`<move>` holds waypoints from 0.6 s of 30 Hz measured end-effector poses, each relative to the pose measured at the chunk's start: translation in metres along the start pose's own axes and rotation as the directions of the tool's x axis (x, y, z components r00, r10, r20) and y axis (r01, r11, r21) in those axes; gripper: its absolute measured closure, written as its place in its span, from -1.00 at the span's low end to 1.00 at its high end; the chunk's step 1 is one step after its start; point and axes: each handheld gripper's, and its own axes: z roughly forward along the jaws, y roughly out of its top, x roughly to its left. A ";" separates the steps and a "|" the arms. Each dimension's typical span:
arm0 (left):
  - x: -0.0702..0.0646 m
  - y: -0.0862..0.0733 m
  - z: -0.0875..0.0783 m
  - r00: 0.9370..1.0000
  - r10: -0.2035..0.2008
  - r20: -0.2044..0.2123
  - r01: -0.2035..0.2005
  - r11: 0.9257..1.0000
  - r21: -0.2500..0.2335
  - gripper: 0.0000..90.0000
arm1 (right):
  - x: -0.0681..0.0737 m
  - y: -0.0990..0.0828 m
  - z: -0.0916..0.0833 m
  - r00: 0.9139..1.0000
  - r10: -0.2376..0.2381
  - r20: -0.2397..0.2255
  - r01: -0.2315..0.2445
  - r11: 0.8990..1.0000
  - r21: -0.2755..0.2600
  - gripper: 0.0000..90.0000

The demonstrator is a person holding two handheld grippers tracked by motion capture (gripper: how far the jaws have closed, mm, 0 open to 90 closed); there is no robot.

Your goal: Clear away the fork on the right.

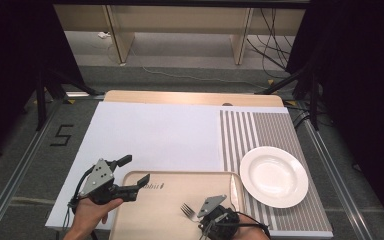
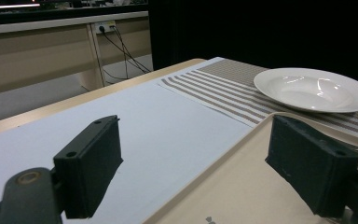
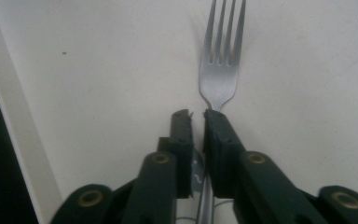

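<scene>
A silver fork (image 1: 187, 210) lies on a beige tray (image 1: 180, 187) near the table's front edge, tines pointing away to the left. My right gripper (image 1: 202, 218) is shut on its handle. In the right gripper view the two jaws (image 3: 197, 116) pinch the thin handle just behind the fork head (image 3: 219, 70), which rests on the tray (image 3: 98, 70). My left gripper (image 1: 134, 171) stands open over the tray's far left corner, one jaw above the white sheet and the other above the tray, with nothing between its jaws (image 2: 196, 154).
A white deep plate (image 1: 273, 176) sits on a striped mat (image 1: 250, 130) to the right of the tray; the left gripper view also shows the plate (image 2: 314, 88). A white sheet (image 1: 155, 135) covers the table's left and middle. Black stands flank the table.
</scene>
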 end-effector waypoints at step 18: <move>0.001 0.000 -0.001 1.000 0.001 -0.003 -0.001 1.000 -0.001 -0.62 | -0.004 -0.002 0.006 0.999 -0.014 0.047 0.011 0.998 0.066 1.00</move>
